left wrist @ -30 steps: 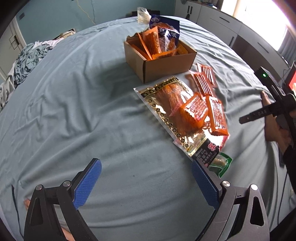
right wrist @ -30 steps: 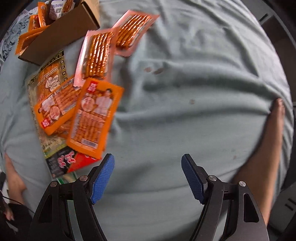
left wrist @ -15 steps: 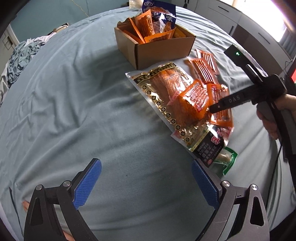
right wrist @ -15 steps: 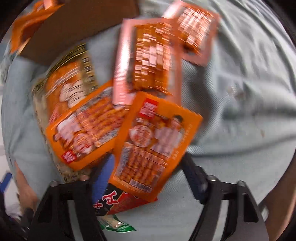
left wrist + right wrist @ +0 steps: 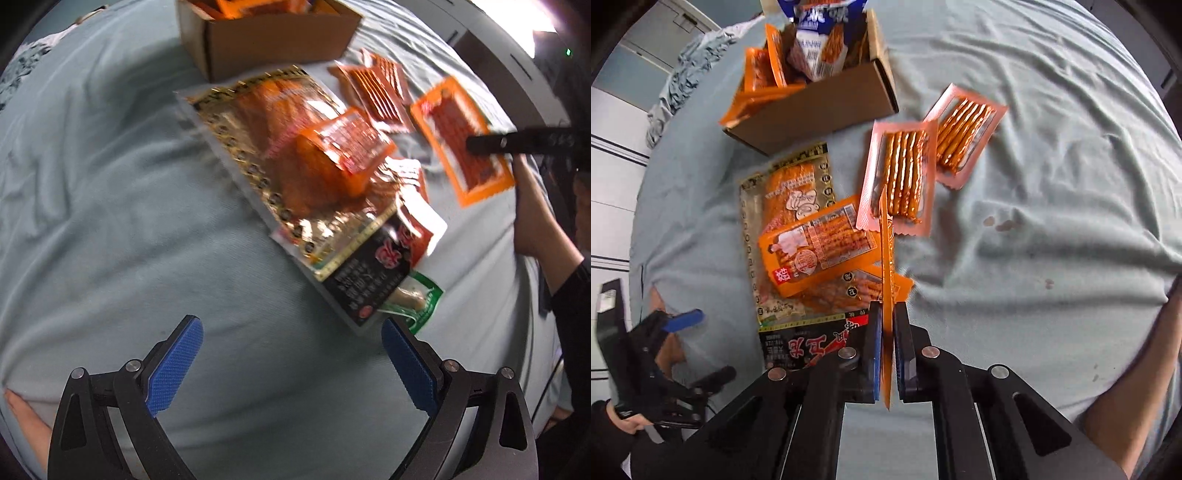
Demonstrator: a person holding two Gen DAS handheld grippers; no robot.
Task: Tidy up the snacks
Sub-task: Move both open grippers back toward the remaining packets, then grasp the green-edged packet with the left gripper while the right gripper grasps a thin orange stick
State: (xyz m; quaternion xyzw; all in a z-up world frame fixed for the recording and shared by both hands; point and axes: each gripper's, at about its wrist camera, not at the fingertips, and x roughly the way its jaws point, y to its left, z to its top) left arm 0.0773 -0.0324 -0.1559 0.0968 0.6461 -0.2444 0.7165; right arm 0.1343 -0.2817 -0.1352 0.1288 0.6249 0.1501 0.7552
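Standing edge-on, orange snack packet [image 5: 885, 258] pinched between fingers [image 5: 873, 354].

Little can be read. The black snack packet [image 5: 798, 349] carries large red and white Chinese characters, seen upside down in the right wrist view. The orange snack packet [image 5: 816, 247] bears a small red square label with a white character. The blue-and-white bag [image 5: 820, 40] in the cardboard box [image 5: 827, 110] shows white Chinese characters — too blurred to read. The left wrist view is blurred — nothing legible.
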